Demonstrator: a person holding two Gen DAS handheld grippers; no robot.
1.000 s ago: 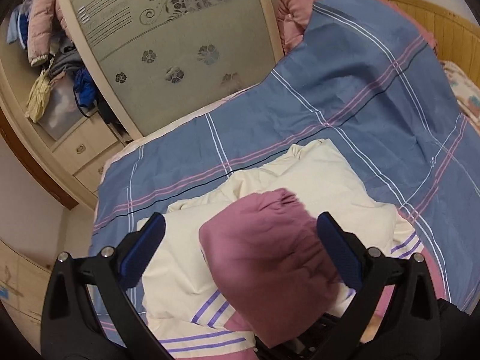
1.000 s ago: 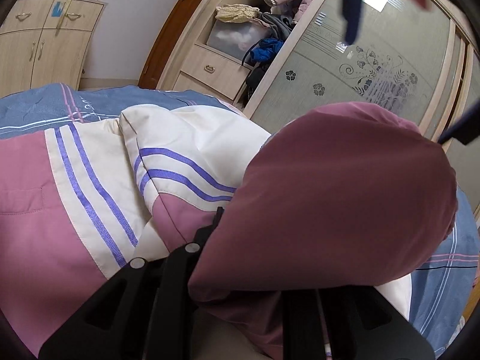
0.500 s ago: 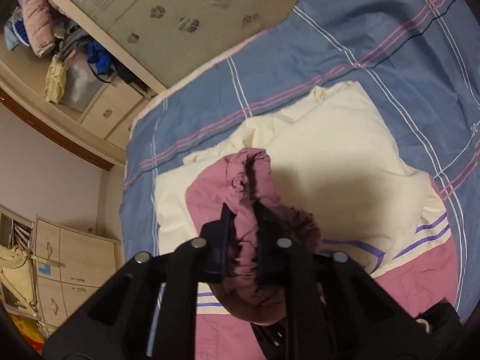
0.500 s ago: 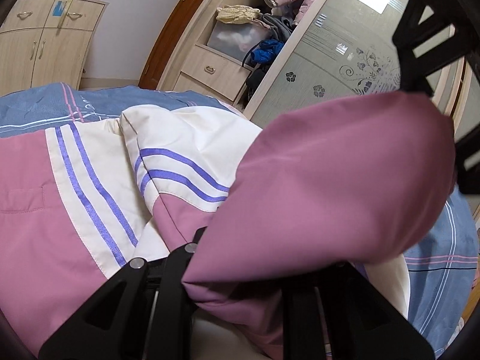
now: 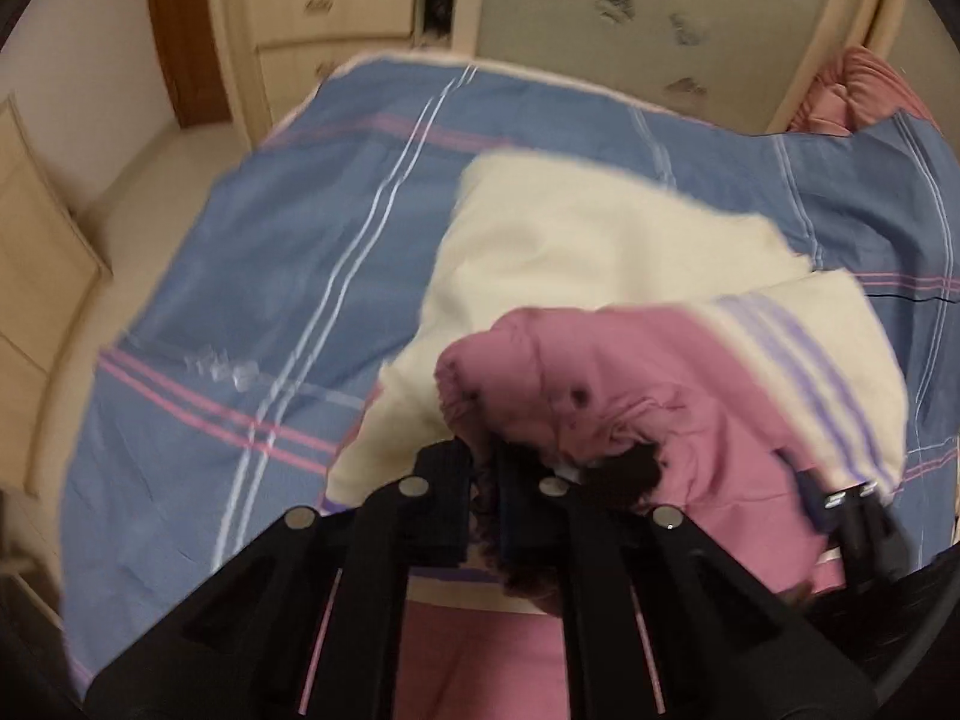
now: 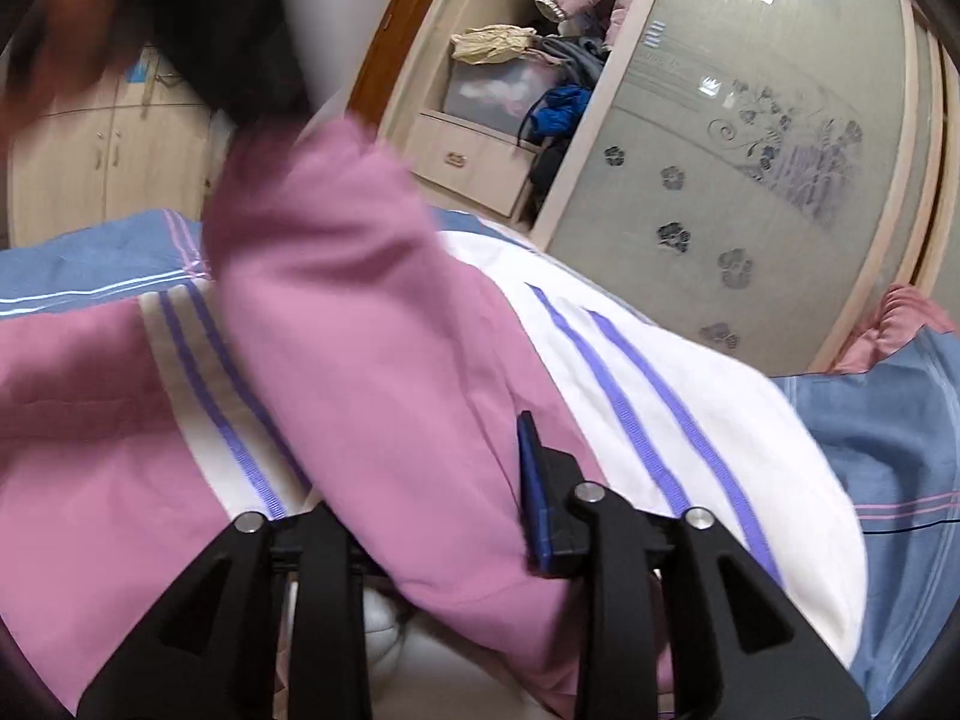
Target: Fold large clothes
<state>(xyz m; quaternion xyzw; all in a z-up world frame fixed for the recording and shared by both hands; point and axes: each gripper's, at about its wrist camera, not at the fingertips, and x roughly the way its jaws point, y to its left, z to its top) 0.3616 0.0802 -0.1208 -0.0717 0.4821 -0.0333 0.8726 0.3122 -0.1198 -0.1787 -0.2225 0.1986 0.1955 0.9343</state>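
A cream and pink jacket with purple stripes lies on the bed. My left gripper is shut on the elastic cuff of its pink sleeve and holds it up. In the right wrist view the sleeve stretches up to the left gripper at the top left. My right gripper has its jaws parted with the sleeve's base lying between them; only the blue right pad shows. The right gripper also shows at the lower right of the left wrist view.
A blue plaid bedsheet covers the bed. A frosted sliding wardrobe door stands behind it, with drawers and piled clothes beside it. A pink pillow lies at the bed's far right. Wooden cabinets stand at the left.
My left gripper closed on the sleeve cuff, then swung left and lifted, pulling the sleeve out long. My right gripper opened; the sleeve now lies loose between its jaws.
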